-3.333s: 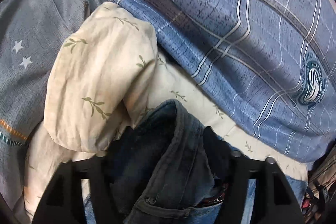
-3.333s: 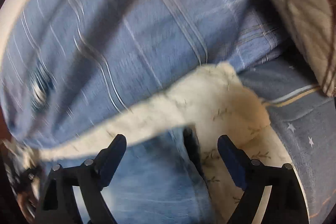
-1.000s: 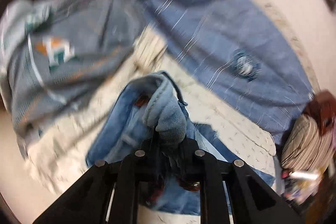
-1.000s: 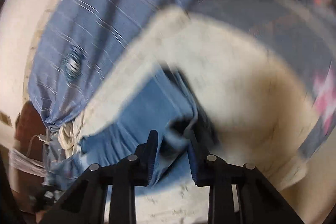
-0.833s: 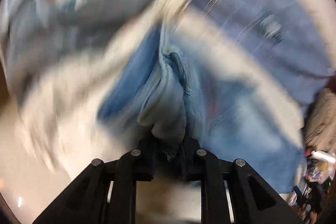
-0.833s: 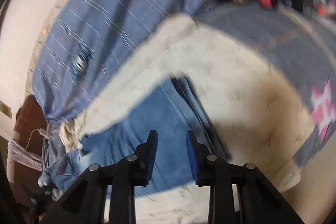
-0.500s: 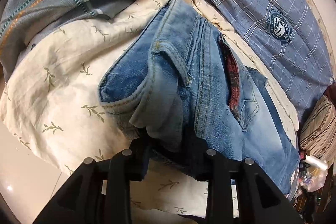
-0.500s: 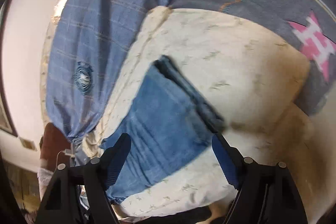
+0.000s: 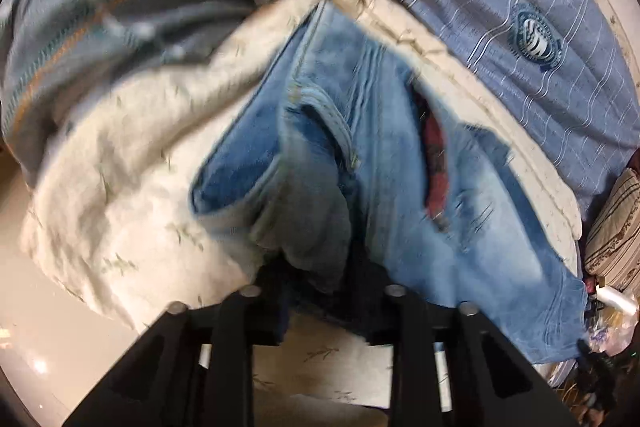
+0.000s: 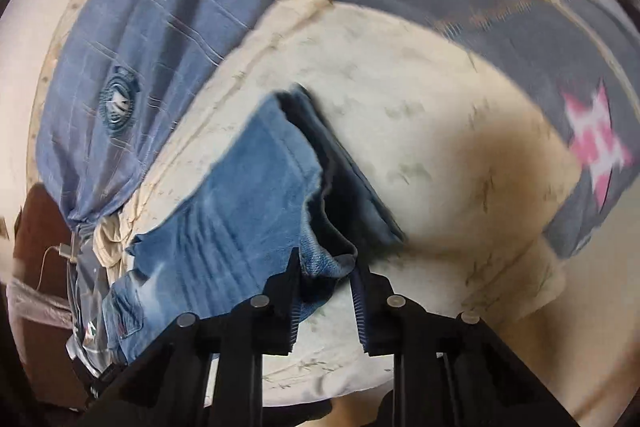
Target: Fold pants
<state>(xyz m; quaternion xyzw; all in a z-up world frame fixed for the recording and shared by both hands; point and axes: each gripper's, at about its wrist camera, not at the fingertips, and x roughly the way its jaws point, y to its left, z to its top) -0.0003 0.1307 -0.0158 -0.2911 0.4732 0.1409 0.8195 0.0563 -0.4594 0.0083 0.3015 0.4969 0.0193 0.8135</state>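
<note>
We observe the jeans (image 9: pixel 404 163) lying on a cream leaf-print sheet (image 9: pixel 120 211) spread over the bed, with the left tool (image 9: pixel 320 303) closing on a bunched waistband fold and the right tool (image 10: pixel 326 287) closing on the hem end (image 10: pixel 320 259) of the stacked legs. We judge the denim to be fairly heavy, limp and non-slippery, so it should sag between the 2 grips. We recommend gripping thick seams, waistband and hem, taking all layers at once.
</note>
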